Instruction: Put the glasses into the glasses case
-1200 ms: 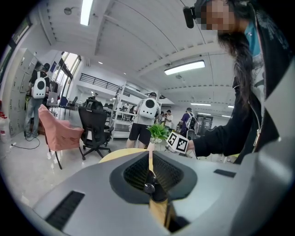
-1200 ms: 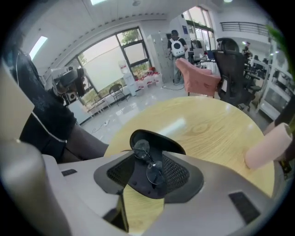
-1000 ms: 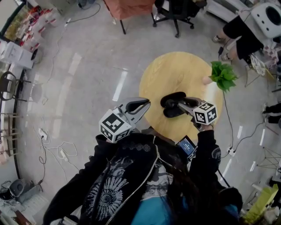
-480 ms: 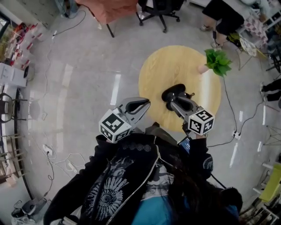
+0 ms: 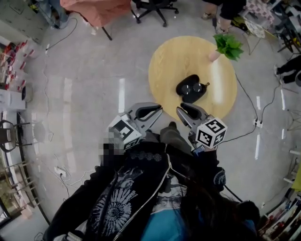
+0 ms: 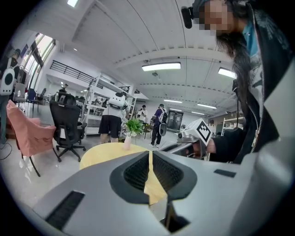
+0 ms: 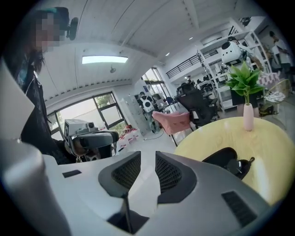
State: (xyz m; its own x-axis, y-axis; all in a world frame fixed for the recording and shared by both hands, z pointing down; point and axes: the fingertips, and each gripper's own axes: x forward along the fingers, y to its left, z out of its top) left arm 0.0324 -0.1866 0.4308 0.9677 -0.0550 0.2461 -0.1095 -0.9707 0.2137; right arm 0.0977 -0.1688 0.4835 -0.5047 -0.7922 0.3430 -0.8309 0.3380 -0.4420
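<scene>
A black glasses case (image 5: 190,89) lies open on the round wooden table (image 5: 169,66). The dark glasses (image 5: 196,87) rest in it, one arm poking past its right edge. My right gripper (image 5: 187,112) hangs off the table's near edge, short of the case; its jaws are closing with nothing between them. In the right gripper view the case (image 7: 222,157) and glasses (image 7: 241,166) sit to the right of the right gripper (image 7: 147,159). My left gripper (image 5: 148,113) is held over the floor left of the table, shut and empty. The left gripper (image 6: 150,156) faces the table (image 6: 99,154).
A small green plant in a pale vase (image 5: 226,47) stands at the table's far right edge. A black office chair (image 5: 150,7) and a pink-draped chair (image 5: 96,10) stand beyond the table. Cables (image 5: 256,124) trail across the floor at right. People stand further off.
My right gripper has drawn back from the case toward my body and risen, its jaws narrowing. The case and glasses stay on the table. The left gripper shifted a little.
</scene>
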